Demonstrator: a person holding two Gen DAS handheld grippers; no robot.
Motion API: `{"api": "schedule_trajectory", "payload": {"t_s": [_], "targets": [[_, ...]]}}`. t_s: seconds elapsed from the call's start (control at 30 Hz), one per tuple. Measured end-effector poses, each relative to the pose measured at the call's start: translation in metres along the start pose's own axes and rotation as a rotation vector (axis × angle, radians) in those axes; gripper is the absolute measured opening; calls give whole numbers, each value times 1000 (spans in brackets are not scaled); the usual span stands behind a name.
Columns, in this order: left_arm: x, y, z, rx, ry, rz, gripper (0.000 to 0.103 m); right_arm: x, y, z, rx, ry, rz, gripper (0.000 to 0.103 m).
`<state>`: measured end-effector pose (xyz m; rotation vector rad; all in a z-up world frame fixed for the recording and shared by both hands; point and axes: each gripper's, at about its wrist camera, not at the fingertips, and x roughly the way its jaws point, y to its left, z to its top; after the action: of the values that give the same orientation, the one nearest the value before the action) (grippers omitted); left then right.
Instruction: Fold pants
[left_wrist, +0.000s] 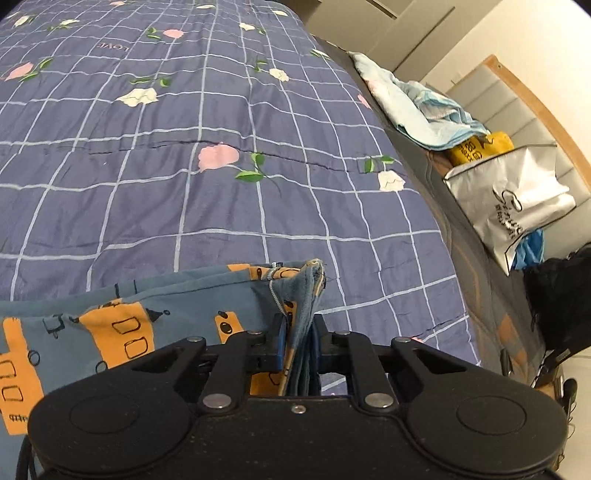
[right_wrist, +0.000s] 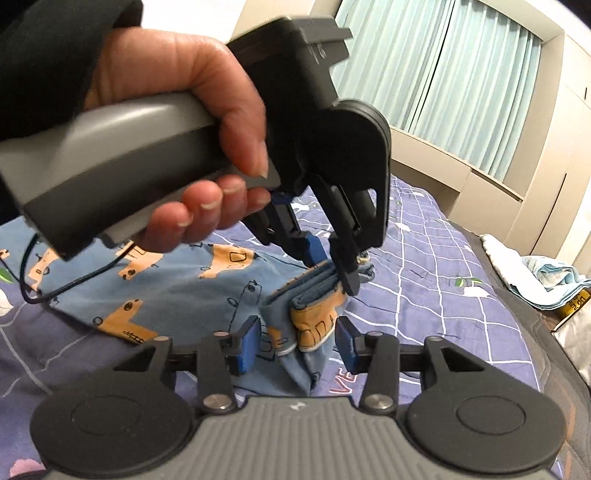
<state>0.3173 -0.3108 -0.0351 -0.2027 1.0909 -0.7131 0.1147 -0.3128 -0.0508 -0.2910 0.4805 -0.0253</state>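
The pants (left_wrist: 110, 325) are blue with orange vehicle prints and lie on the bed. My left gripper (left_wrist: 300, 343) is shut on a bunched edge of the pants, which sticks up between its blue pads. In the right wrist view the left gripper (right_wrist: 332, 264) is held by a hand and pinches the folded pants edge (right_wrist: 314, 295) from above. My right gripper (right_wrist: 299, 343) is open just below it, with the hanging folds of the pants between its blue pads (right_wrist: 249, 345), not clamped.
A purple checked quilt (left_wrist: 184, 166) with flowers covers the bed. At the bed's right edge lie a light blue cloth (left_wrist: 417, 103), a yellow packet (left_wrist: 480, 147), a silver bag (left_wrist: 513, 199) and a dark item (left_wrist: 561, 295). Curtains (right_wrist: 443, 62) and cabinets stand behind.
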Motion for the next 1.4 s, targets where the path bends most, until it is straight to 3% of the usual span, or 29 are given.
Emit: {"api": "schedule_trajectory", "payload": {"t_s": [0.1, 0.23, 0.33, 0.43, 0.47, 0.57, 0.6, 0.63, 0.7, 0.73, 0.97, 1.03, 1.13, 1.3, 1.37, 1.4], "targets": [[-11, 2, -1, -12, -21, -2, 12, -2, -1, 2, -2, 0, 1, 48], [-36, 2, -2, -9, -60, -3, 10, -11, 4, 10, -17, -36, -9, 19], [-59, 6, -3, -5, -95, 4, 10, -21, 10, 21, -29, -78, 8, 9], [-75, 16, -7, -11, -107, 14, 8, -28, 23, 32, -49, -94, 33, 7], [-76, 20, -9, -9, -92, 4, 12, -29, 25, 34, -48, -86, 33, 7], [-74, 29, -15, -28, -66, 7, 31, -28, 26, 30, -12, -53, 23, 13], [-72, 29, -16, -25, -57, 3, 34, -28, 23, 25, 19, -38, 13, 20], [-69, 29, -16, -22, -52, 4, 36, -29, 19, 22, 45, -25, 7, 34], [-63, 28, -16, -12, -44, 7, 56, -29, 6, 10, 139, 10, 22, 48], [-60, 26, -15, -5, -42, 11, 60, -28, -2, 6, 193, 27, 37, 53], [-21, 1, -3, 77, 21, 43, 86, -2, -79, -39, 703, 143, 200, 66], [-8, -6, 1, 101, 45, 62, 93, 5, -97, -52, 833, 140, 279, 75], [4, -11, 5, 107, 52, 81, 101, 14, -110, -56, 910, 123, 357, 91], [14, -10, 12, 69, 60, 65, 102, 28, -120, -61, 1011, 92, 349, 89], [14, -9, 14, 60, 59, 61, 102, 31, -122, -61, 1028, 78, 297, 71], [13, -8, 15, 58, 57, 57, 102, 31, -122, -61, 1019, 81, 276, 51]]}}
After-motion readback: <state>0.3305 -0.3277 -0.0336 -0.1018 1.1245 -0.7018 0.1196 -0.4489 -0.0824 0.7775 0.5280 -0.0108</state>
